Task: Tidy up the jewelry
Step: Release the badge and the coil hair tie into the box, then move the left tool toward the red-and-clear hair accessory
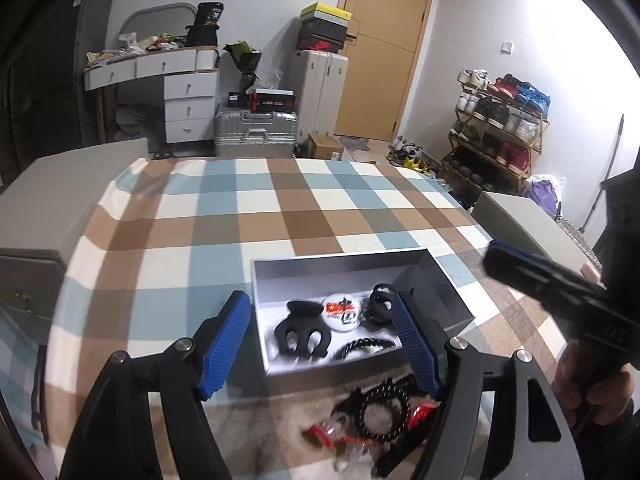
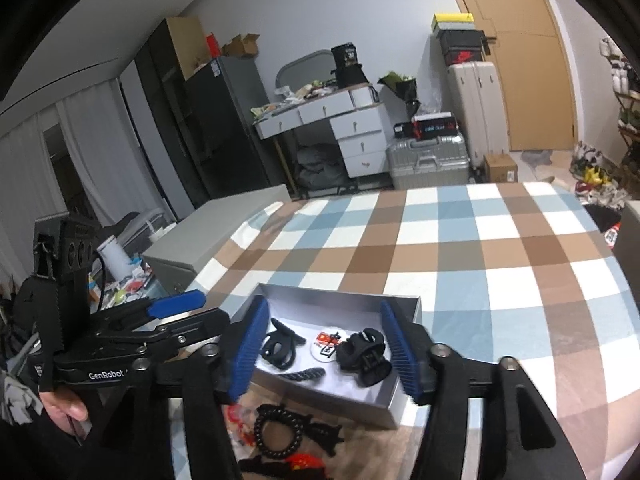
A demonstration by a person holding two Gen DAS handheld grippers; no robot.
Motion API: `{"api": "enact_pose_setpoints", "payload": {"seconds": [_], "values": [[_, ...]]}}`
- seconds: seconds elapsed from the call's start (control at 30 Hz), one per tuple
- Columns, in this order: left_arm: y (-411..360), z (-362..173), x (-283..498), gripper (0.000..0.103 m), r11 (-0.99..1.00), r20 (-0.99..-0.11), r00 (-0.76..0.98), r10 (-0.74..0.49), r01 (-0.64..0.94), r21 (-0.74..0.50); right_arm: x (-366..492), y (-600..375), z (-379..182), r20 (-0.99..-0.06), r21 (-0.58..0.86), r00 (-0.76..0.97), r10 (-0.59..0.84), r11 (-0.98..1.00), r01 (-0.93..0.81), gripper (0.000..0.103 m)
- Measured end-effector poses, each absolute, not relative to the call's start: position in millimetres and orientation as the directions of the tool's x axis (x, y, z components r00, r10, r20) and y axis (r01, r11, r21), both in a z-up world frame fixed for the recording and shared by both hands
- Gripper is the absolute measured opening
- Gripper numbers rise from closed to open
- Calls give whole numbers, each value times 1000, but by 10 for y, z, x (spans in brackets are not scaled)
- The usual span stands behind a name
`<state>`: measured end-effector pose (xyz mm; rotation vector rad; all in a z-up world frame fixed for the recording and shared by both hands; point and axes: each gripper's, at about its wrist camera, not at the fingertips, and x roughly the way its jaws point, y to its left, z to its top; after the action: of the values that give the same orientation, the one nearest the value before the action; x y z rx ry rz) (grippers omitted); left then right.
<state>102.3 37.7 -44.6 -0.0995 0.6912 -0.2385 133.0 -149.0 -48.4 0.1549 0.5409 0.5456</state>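
Both hand-held grippers, left [image 1: 322,340] and right [image 2: 320,350], wide, empty, above box [image 1: 436,276]. Beaded ring [image 2: 276,432] at 6 o'clock: light, bumpy, likely rigid; grip across rim.

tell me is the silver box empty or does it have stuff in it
Not empty: the open silver box holds two black claw clips, a round badge and a dark bracelet.

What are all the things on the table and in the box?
box: 1, silver-grey, open, on the checked tablecloth
hair claw clips: 2, black, in the box
round badge: 1, white with red, between the clips
braided piece: 1, black, at the box's near edge
beaded bracelet: 1, black, on the cloth before the box
small red pieces: several, blurred, beside the bracelet
left gripper: jaws open, empty
right gripper: jaws open, empty
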Motion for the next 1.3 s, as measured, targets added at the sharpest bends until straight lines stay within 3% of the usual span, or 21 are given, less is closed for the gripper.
{"api": "enact_pose_setpoints", "payload": {"seconds": [0.1, 0.33, 0.47, 0.53, 0.97, 1.3], "values": [[386, -457, 940, 69, 972, -615, 752, -235, 175, -157, 1212, -1507, -450, -434, 282, 729, 530, 848, -448, 85], [383, -454, 762, 70, 976, -614, 759, -216, 167, -138, 970, -1482, -422, -431, 284, 720, 544, 839, -463, 93], [396, -431, 655, 82, 981, -601, 775, -195, 148, -127, 853, -1492, -420, -422, 290, 724, 546, 838, -462, 97], [408, -430, 615, 82, 982, -597, 780, -187, 141, -125, 795, -1502, -439, -418, 311, 726, 546, 837, -450, 100], [498, -1026, 495, 85, 985, -728, 664, -168, 78, -156, 576, -1531, -822, -494, 357, 686, 534, 844, -400, 103], [348, -1155, 500, 85, 969, -754, 610, -245, 143, -199, 526, -1571, -1017, -539, 362, 660, 524, 851, -380, 103]]}}
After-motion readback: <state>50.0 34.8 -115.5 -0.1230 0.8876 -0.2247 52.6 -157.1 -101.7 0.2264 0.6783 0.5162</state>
